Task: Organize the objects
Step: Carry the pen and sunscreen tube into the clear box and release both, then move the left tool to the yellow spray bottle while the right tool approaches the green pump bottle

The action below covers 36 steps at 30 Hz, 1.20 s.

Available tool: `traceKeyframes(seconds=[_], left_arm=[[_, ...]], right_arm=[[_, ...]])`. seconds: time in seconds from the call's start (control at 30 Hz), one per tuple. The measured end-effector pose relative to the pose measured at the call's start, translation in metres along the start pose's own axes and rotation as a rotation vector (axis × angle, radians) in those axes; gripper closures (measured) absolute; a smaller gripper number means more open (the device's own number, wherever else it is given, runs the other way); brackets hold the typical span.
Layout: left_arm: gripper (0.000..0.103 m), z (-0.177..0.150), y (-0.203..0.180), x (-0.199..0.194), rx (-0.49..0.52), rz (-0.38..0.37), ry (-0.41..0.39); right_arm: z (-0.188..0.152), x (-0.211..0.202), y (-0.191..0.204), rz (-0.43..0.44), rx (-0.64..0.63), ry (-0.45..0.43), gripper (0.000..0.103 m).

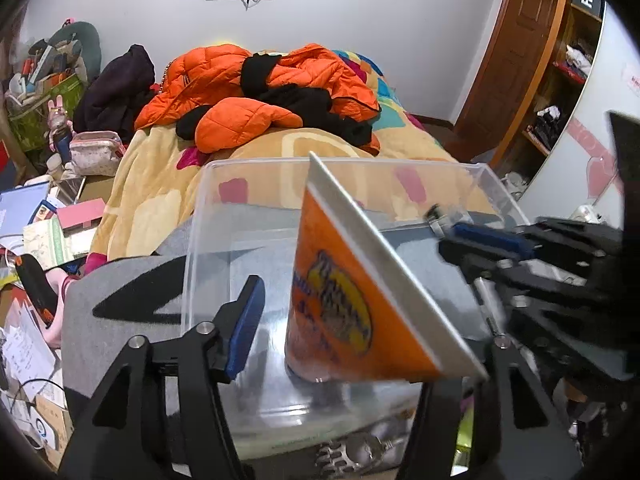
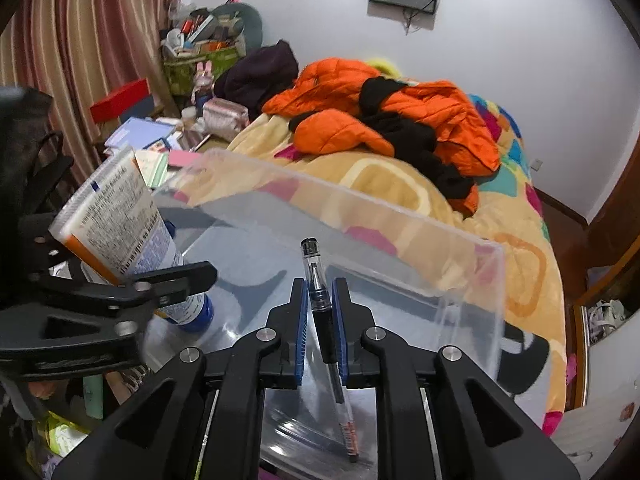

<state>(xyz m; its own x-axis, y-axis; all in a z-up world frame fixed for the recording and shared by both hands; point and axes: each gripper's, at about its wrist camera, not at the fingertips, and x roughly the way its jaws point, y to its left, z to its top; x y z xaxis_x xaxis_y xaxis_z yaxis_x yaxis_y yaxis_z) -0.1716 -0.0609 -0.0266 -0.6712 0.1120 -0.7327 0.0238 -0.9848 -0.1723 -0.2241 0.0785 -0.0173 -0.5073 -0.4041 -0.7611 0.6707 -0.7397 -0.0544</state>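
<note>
An orange and white cream tube [image 1: 340,300] stands on its blue cap inside a clear plastic bin [image 1: 256,164]. My left gripper [image 1: 368,320] reaches into the bin around the tube, open. Its left blue pad [image 1: 244,328] stands apart from the tube's side, and the tube hides the other pad. In the right wrist view the tube [image 2: 120,220] leans left over the bin [image 2: 360,204], with the left gripper [image 2: 184,256] beside it. My right gripper [image 2: 322,308] is shut on a clear-capped black pen [image 2: 314,268] above the bin floor. From the left wrist camera, the right gripper [image 1: 460,236] comes in from the right.
The bin rests on a grey garment [image 1: 120,292] at the foot of a bed with a yellow quilt [image 1: 160,184]. An orange jacket [image 1: 248,84] lies on the bed. A desk [image 1: 48,216] cluttered with books and a pink pouch [image 1: 96,152] is at the left, a wooden wardrobe [image 1: 520,60] at the right.
</note>
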Motion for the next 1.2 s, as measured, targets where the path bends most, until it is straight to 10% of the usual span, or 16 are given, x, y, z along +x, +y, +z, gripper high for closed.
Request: traceKeyframes(seconds=[0.23, 0.7, 1.2], left_arm=[[0.034, -0.005, -0.002, -0.030, 0.009, 0.020, -0.069], [0.007, -0.017, -0.016, -0.083, 0.062, 0.072, -0.162], [0.007, -0.071, -0.042, -0.093, 0.135, 0.055, -0.069]], right_arm=[[-0.008, 0.012, -0.001, 0.045, 0.031, 0.064, 0.088], [-0.025, -0.052, 0.000, 0.002, 0.038, -0.055, 0.034], [-0.084, -0.125, 0.006, -0.016, 0.023, -0.119, 0.024]])
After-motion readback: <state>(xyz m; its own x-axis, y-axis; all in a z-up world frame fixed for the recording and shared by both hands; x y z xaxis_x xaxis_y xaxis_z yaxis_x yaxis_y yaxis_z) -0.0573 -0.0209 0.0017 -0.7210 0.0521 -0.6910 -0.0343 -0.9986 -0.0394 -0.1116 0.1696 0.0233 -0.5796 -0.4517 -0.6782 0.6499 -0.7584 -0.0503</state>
